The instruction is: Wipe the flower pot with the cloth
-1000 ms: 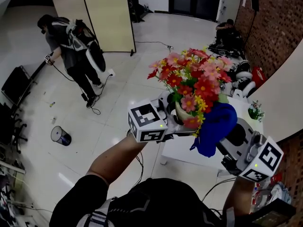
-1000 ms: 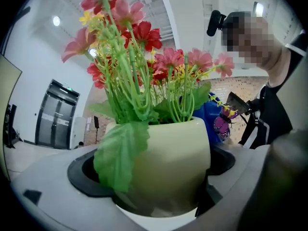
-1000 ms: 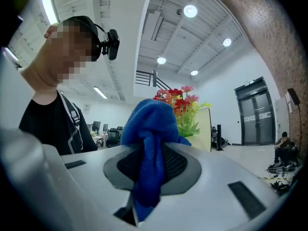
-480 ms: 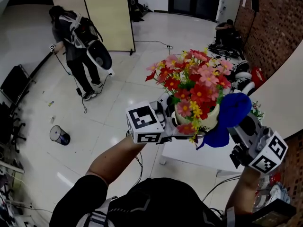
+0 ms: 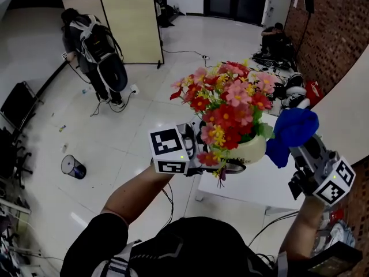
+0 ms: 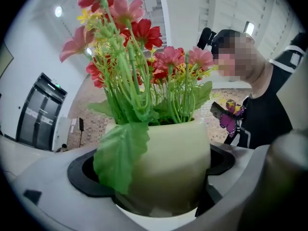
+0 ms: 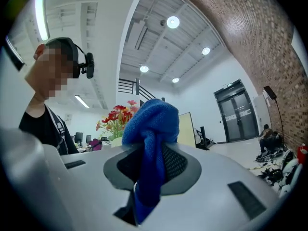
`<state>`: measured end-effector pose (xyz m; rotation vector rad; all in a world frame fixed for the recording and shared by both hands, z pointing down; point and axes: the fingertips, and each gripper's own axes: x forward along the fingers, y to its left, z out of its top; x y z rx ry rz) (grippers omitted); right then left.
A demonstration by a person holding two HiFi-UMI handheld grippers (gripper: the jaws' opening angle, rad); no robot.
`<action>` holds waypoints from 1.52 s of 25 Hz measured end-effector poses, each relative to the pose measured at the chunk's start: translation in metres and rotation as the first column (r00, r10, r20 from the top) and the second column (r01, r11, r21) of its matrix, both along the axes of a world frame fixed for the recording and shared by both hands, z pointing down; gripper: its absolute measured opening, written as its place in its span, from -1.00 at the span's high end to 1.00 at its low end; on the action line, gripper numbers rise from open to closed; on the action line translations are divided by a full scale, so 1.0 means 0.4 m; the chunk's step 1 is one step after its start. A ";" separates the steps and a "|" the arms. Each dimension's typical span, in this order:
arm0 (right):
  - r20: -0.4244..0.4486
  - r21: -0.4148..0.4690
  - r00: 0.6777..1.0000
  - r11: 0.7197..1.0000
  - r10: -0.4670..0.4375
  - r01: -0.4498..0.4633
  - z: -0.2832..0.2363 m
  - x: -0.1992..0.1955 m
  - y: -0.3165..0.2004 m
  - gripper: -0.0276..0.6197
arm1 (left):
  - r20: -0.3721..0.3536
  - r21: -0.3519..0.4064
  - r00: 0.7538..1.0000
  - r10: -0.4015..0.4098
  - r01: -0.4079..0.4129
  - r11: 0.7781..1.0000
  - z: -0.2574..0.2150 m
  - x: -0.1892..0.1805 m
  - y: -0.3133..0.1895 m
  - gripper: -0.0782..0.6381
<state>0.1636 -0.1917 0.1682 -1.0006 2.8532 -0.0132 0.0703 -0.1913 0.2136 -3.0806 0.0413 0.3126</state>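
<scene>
While the head view shows only the upper side of the flower pot (image 5: pixel 249 151), the left gripper view looks along the cream wall and shows the left gripper (image 5: pixel 226 166) clamped on it, one jaw against each side, a green leaf (image 6: pixel 120 155) hanging over the rim. The right gripper view shows what the head view hides: the right gripper (image 5: pixel 290 148) pinches the blue cloth (image 7: pixel 151 143) between its jaws, with a bunched top and a tail hanging down through them. From above, the cloth sits just beside the pot's right side, under the flowers (image 5: pixel 228 97); I cannot tell whether they touch. Both are held in the air over the white table (image 5: pixel 230 184), with open floor to the left. The left forearm reaches straight forward; the right one angles inward from the lower right.
</scene>
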 end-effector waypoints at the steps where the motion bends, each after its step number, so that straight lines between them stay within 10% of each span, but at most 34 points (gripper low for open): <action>1: -0.003 -0.004 1.000 1.000 -0.018 0.018 -0.004 -0.007 -0.001 0.72 | 0.005 0.006 1.000 0.007 -0.007 1.000 0.000 -0.002 0.005 -0.81; 11: -0.138 -0.099 0.966 0.973 -0.219 0.206 0.024 -0.121 -0.006 0.72 | 0.043 0.024 0.998 0.046 -0.047 0.999 0.009 0.012 0.054 -0.81; 23: -0.198 -0.092 0.952 0.972 -0.231 0.217 0.047 -0.140 0.017 0.72 | 0.066 0.012 0.998 -0.007 0.006 1.000 0.055 0.016 0.025 -0.81; 32: -0.319 -0.083 0.861 0.917 -0.396 0.391 0.062 -0.195 0.139 0.72 | 0.085 0.003 0.995 -0.045 0.045 0.999 0.045 0.023 -0.039 -0.81; 38: -0.151 -0.062 0.924 0.937 -0.350 0.345 0.013 -0.134 0.102 0.72 | 0.108 0.048 0.994 -0.024 0.019 0.999 0.055 -0.005 0.003 -0.81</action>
